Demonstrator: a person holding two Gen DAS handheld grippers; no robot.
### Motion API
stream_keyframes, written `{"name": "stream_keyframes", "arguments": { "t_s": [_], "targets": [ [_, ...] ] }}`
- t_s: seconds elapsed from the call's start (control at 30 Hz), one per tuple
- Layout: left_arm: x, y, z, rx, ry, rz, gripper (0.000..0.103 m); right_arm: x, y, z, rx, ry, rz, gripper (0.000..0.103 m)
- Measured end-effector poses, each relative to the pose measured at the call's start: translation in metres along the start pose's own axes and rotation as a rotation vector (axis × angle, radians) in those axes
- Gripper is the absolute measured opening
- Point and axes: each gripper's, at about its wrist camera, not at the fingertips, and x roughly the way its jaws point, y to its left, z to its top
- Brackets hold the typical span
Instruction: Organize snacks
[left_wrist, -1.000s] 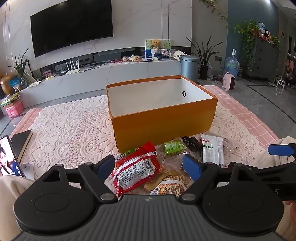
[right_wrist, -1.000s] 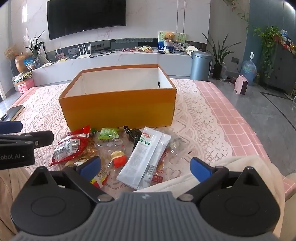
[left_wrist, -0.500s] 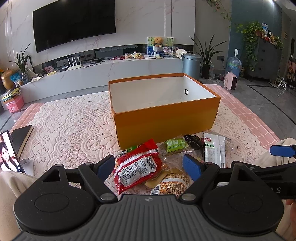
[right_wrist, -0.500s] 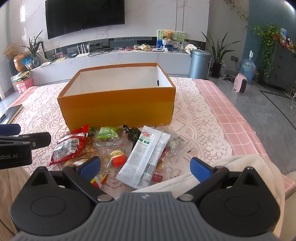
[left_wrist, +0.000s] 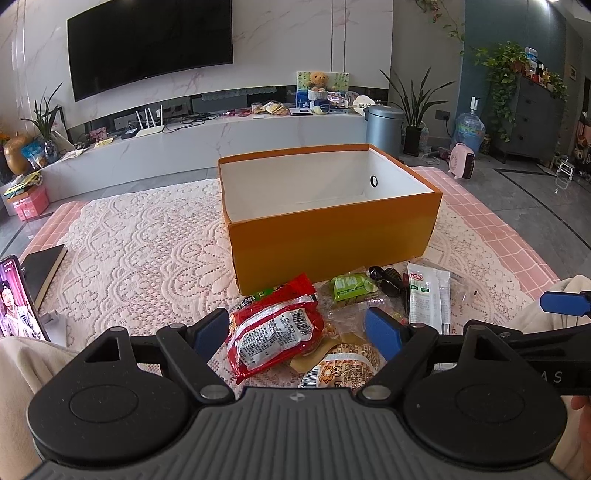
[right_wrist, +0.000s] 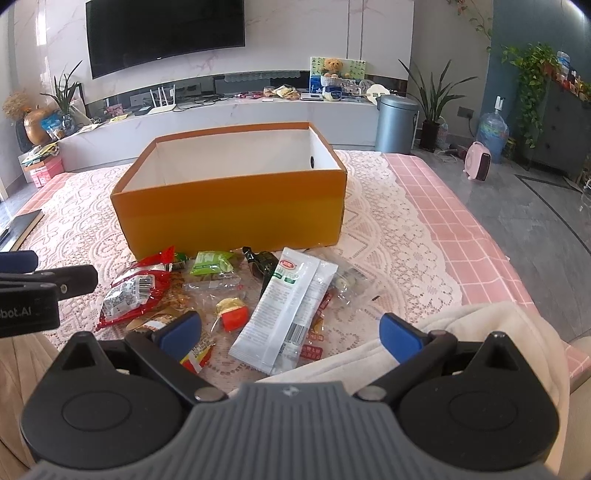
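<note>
We see left gripper (left_wrist: 297, 330) agape over red packet (left_wrist: 275, 332); right gripper (right_wrist: 291, 334) agape | orange box (right_wrist: 232, 210) unfilled

bright even daylight, sharp focus, fisheye bending and dark corners at edges.

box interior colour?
White inside the orange box, with one dark round hole in its right wall. Left wrist view shows it best.
</note>
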Motion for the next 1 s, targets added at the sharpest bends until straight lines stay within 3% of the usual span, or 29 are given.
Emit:
{"name": "stream_keyframes", "arguments": {
  "t_s": [1.0],
  "targets": [
    [-0.0003, 0.0022, -0.0011, -0.019, 0.005, -0.016, 0.097, 0.0003, -0.0012, 0.0012, 0.011, 0.014, -0.022, 0.099]
  ]
}}
